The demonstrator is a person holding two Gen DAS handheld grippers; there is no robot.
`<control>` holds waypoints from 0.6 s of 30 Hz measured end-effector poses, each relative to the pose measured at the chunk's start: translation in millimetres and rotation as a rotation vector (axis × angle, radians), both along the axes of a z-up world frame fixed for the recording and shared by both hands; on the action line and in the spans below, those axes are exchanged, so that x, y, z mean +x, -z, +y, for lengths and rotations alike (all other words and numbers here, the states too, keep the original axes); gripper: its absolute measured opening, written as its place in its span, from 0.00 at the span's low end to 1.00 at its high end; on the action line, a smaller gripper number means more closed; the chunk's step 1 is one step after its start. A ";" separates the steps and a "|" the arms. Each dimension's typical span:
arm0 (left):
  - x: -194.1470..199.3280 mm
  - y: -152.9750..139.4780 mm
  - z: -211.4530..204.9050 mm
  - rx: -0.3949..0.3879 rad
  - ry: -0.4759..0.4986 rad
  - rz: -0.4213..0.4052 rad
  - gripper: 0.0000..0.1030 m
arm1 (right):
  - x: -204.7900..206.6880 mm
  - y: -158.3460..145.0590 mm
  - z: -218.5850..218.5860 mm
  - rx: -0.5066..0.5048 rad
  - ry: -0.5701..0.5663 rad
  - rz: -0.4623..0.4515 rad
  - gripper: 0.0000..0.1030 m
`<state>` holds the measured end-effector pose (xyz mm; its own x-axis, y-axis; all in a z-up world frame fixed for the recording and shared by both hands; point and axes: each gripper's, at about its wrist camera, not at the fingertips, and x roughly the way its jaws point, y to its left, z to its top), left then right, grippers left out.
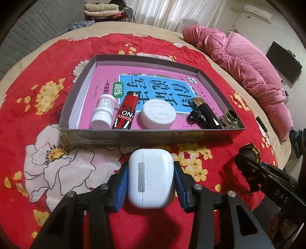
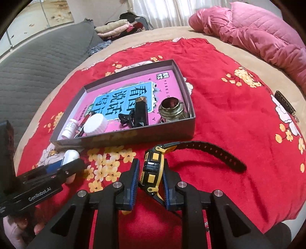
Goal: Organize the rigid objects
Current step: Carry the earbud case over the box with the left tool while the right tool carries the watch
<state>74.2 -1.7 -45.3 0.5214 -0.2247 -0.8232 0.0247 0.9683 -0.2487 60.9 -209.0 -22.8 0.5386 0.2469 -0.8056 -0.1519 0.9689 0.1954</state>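
My left gripper [image 1: 150, 172] is shut on a white earbud case [image 1: 151, 178], just in front of the near wall of a grey cardboard box [image 1: 133, 135]. My right gripper [image 2: 151, 170] is shut on a black and yellow wristwatch [image 2: 152, 168], whose strap [image 2: 210, 151] trails right over the red cloth. The box [image 2: 122, 137] holds a pink book [image 1: 153, 84], a small white bottle [image 1: 104, 111], a red lighter [image 1: 127, 111], a white cap [image 1: 158, 114], a black hair clip [image 1: 202, 115] and a metal ring-shaped piece [image 1: 230, 117]. The left gripper with the case also shows in the right wrist view [image 2: 63, 162].
A red floral cloth [image 1: 47, 95] covers a beige bed. A pink quilted jacket [image 1: 244, 63] lies at the far right. Folded clothes [image 1: 103, 10] sit at the back. A dark strip [image 2: 285, 103] lies on the cloth's right edge. A grey sofa [image 2: 38, 57] stands left.
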 end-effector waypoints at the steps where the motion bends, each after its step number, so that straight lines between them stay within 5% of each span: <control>1: -0.9 -2.1 -0.7 0.004 0.001 -0.005 0.43 | -0.3 -0.2 0.3 0.000 -0.002 0.000 0.21; 18: -7.8 -17.8 5.6 0.000 -0.020 -0.040 0.43 | -5.0 -13.6 3.4 0.011 -0.039 -0.048 0.20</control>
